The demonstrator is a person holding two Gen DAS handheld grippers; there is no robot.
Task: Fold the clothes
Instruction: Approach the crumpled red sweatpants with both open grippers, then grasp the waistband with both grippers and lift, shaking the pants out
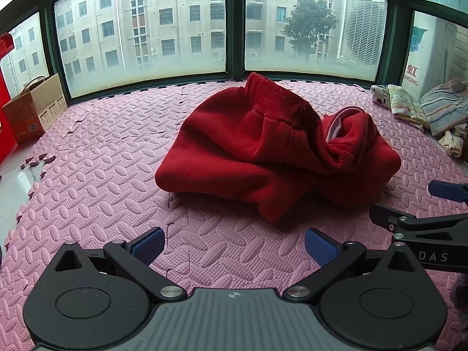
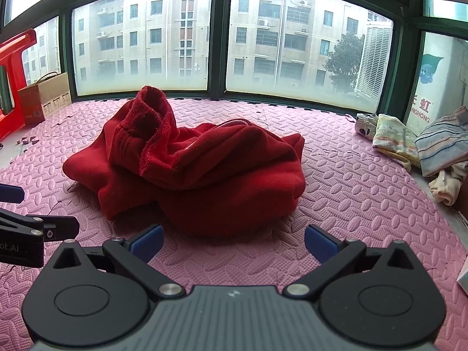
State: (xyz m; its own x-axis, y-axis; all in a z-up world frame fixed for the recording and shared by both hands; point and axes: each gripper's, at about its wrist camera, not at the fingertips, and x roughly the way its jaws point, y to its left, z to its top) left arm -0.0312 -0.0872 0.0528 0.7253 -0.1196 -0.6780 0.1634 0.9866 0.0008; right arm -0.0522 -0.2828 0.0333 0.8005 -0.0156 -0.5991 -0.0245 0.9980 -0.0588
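Note:
A red knitted sweater (image 1: 263, 152) lies crumpled in a heap on the pink foam mat (image 1: 102, 161), its ribbed hem sticking up at the back. It also shows in the right wrist view (image 2: 199, 172). My left gripper (image 1: 234, 245) is open and empty, low over the mat just in front of the heap. My right gripper (image 2: 234, 242) is open and empty, close to the heap's near edge. The right gripper shows at the right edge of the left wrist view (image 1: 415, 204); the left gripper shows at the left edge of the right wrist view (image 2: 35, 216).
A cardboard box (image 1: 32, 108) stands at the back left by the window (image 1: 146, 29), next to a red plastic object (image 2: 14, 79). A pile of folded light clothes (image 2: 415, 143) lies at the right edge of the mat (image 2: 365, 193). Bare floor (image 1: 11, 187) shows at the left.

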